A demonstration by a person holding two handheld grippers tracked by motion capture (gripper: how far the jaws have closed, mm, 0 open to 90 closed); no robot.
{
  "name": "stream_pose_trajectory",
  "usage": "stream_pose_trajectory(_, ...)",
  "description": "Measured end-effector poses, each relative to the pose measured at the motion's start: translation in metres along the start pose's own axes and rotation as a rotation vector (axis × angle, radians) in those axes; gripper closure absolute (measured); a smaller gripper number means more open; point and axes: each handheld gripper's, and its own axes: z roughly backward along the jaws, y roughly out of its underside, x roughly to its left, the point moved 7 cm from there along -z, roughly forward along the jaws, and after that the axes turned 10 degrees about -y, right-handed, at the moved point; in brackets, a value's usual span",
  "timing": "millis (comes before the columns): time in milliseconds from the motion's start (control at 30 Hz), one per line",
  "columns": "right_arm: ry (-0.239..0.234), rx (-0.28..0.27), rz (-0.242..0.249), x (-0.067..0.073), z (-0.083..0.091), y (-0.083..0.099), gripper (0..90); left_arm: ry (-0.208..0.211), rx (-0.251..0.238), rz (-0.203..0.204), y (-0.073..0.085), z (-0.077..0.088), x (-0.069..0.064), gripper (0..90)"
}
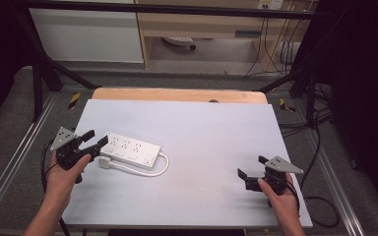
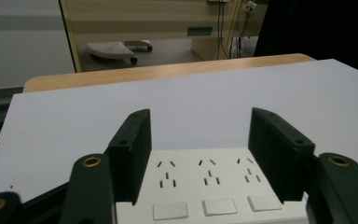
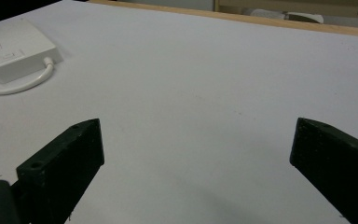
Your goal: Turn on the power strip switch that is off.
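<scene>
Power strip [image 2: 205, 184] lies between the left gripper [image 2: 200, 140] spread fingers [image 2: 133, 149].

Power strip [image 1: 130, 149] lies on surface [image 1: 211, 142], left side. Its cord [image 1: 150, 170] loops along near edge, plug [image 1: 106, 162] just beside strip's left end. Left gripper [image 1: 94, 139] at that end, jaws straddling strip. Right gripper [image 1: 251, 168] well apart, near right corner.

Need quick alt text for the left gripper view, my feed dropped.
The left gripper is open, its two black jaws straddling the near end of a white power strip that shows three socket groups and three switches. The strip lies on a pale board, with a wooden table edge and room furniture beyond.
</scene>
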Motion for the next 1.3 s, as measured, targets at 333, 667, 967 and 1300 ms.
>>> stream_pose_trajectory(333, 0.000, 0.000, 0.000, -0.001, 0.000, 0.000, 3.4, 0.005, 0.055, -0.034, 0.009, -0.012, -0.002, 51.9)
stream_pose_trajectory(667, 0.000, 0.002, 0.000, -0.001, 0.000, 0.001, 3.3, -0.005, 0.084, -0.027, 0.015, -0.022, 0.003, 62.6)
stream_pose_trajectory(967, -0.005, -0.001, -0.002, -0.001, 0.001, 0.000, 3.3, 0.012, 0.104, -0.023, 0.020, -0.027, 0.003, 69.6)
stream_pose_trajectory(1300, -0.006, 0.004, -0.002, -0.001, 0.001, 0.001, 3.3, 0.015, 0.129, 0.001, 0.032, -0.032, 0.007, 77.9)
